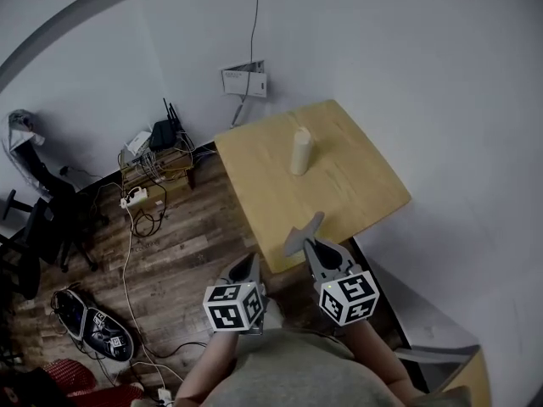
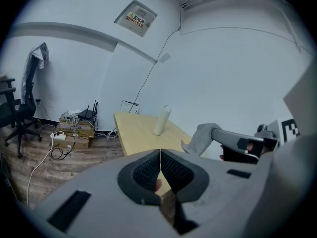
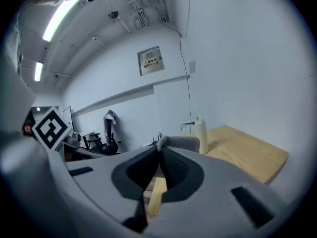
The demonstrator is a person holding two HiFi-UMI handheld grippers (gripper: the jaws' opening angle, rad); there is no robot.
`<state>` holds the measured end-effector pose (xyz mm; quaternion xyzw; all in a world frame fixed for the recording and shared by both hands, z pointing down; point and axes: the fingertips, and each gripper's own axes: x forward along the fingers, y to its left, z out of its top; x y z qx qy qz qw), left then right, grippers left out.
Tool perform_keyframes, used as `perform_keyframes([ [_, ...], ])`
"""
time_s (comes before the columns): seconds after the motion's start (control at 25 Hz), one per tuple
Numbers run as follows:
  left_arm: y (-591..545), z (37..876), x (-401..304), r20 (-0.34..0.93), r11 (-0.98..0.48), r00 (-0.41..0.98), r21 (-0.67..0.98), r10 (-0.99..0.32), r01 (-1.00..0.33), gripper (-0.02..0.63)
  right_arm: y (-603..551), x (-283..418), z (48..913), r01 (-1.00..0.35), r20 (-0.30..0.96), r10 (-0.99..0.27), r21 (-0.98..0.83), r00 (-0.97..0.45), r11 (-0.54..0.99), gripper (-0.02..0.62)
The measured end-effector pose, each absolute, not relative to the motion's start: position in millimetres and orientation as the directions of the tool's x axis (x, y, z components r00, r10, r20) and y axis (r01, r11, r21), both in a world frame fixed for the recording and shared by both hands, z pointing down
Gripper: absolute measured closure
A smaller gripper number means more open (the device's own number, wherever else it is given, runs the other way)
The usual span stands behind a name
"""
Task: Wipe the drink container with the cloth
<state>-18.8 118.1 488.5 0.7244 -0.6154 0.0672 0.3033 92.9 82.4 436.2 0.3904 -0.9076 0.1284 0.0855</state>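
A cream drink container (image 1: 300,151) stands upright near the far middle of the wooden table (image 1: 356,185). It also shows in the left gripper view (image 2: 162,120) and the right gripper view (image 3: 200,135). My right gripper (image 1: 310,242) hangs over the table's near edge, shut on a grey cloth (image 1: 303,231) that sticks out past its tips. The cloth (image 3: 181,143) lies folded across the jaw tips of the right gripper (image 3: 159,150); from the left the cloth (image 2: 200,139) droops. My left gripper (image 1: 251,261) is shut and empty, just off the table's near-left corner, jaws (image 2: 160,152) pressed together.
Left of the table, on the wood floor, are a router and boxes (image 1: 157,147), a power strip with cables (image 1: 136,200), a black office chair (image 1: 38,219) and shoes (image 1: 93,329). White walls close in behind and to the right of the table.
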Motion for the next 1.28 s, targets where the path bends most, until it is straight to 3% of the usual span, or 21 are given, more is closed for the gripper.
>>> perform_keyframes([
  [0.76, -42.0, 483.5, -68.9, 0.474, -0.185, 0.362, 0.379, -0.802, -0.907, 0.604, -64.4, 38.4, 427.7, -0.794, 0.287, -0.743, -0.134, -0.604, 0.593, 0.588],
  [1.28, -97.7, 504.5, -69.3, 0.507, -0.289, 0.473, 0.4, -0.72, -0.87, 0.604, -133.1, 66.7, 447.0, -0.862, 0.378, -0.794, -0.021, -0.476, 0.507, 0.588],
])
